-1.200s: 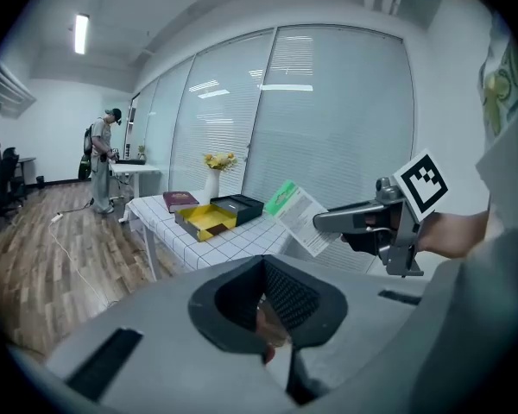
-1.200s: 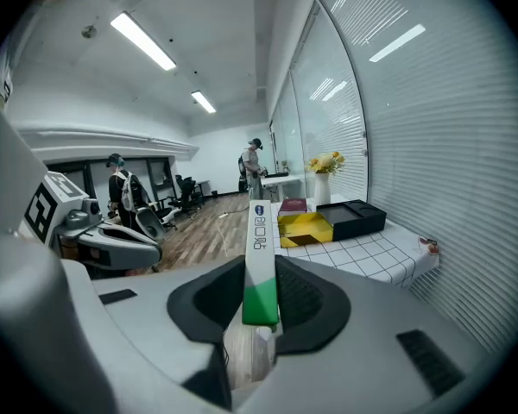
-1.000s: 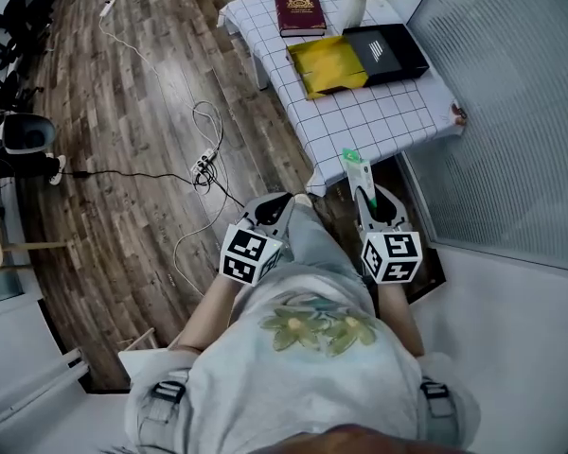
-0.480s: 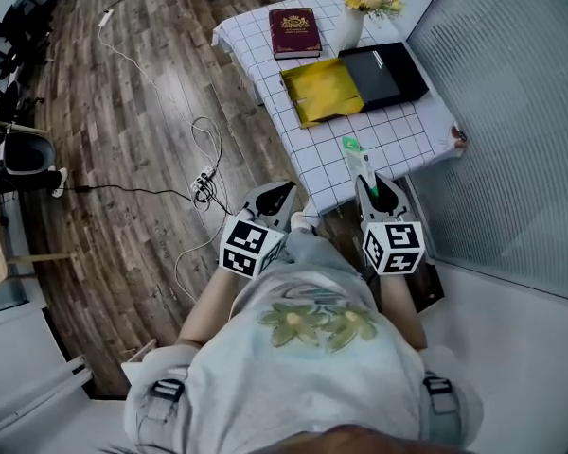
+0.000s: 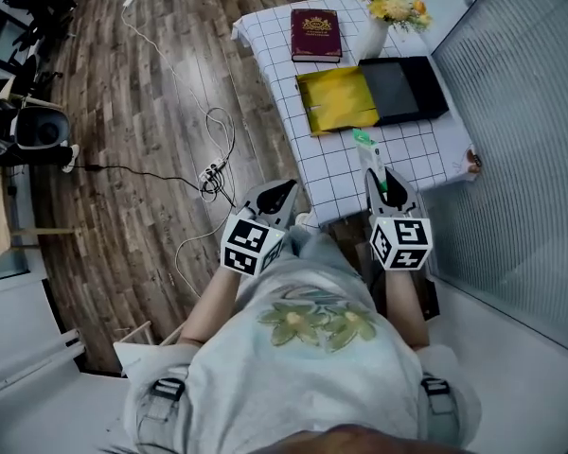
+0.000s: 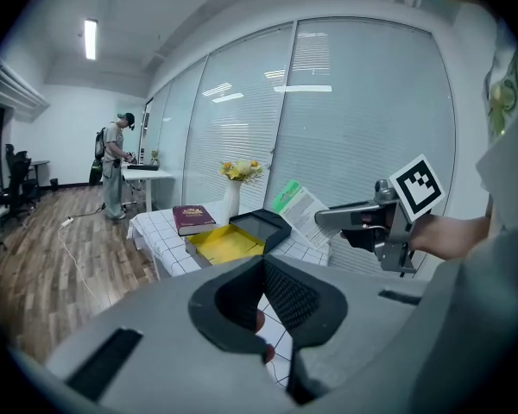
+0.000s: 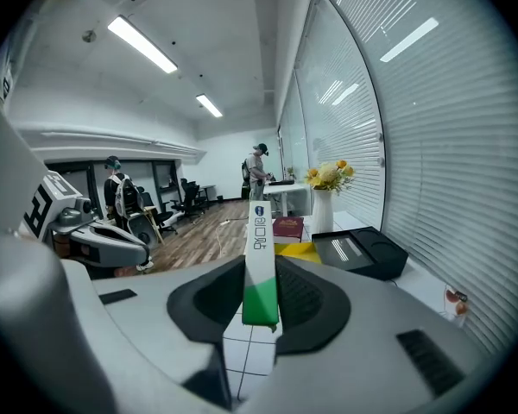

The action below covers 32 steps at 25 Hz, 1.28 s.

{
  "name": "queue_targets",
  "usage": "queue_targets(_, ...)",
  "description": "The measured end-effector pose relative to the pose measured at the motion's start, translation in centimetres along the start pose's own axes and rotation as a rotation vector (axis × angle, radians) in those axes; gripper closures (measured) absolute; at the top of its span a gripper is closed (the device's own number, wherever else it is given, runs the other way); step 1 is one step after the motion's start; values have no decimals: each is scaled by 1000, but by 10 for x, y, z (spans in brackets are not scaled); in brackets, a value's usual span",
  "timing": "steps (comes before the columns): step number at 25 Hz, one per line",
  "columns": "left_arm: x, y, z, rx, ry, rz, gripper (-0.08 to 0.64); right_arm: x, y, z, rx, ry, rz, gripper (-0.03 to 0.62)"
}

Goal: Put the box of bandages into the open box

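Bandage box (image 5: 371,159) clamped in my right claw (image 5: 386,183), green end forward. I've stepped in: it now overhangs desk (image 5: 327,164) near edge, closer to open box (image 5: 338,100) at mid-desk. Carry part done, drop ahead. My left claw (image 5: 279,197) together, empty, off near-left corner.

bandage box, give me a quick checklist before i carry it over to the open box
1. Bandage box clamped between the right gripper's jaws: ok.
2. Grip firm enough not to slip: cannot tell.
3. Open box has nothing lying in its yellow inside: ok.
4. Black lid lies off to the side, not over the opening: ok.
5. Tablecloth between the bandage box and the open box is bare; book and vase stand beyond: ok.
6. Left gripper is off the table's side, jaws together and empty: ok.
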<state>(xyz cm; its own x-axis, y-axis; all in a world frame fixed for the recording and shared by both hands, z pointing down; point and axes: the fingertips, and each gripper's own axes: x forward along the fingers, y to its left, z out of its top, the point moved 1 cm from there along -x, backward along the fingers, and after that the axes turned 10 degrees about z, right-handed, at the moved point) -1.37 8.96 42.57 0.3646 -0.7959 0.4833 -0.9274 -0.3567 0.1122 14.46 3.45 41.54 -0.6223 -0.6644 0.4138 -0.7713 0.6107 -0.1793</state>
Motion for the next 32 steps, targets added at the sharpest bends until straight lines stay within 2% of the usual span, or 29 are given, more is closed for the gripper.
queue_targets(13, 37, 11, -10, -7, 73, -27, 554, 38, -26, 8, 23, -10, 1, 502)
queue_targets(32, 94, 51, -10, 10, 164, -148, 554, 109, -58, 25, 54, 28, -91, 502)
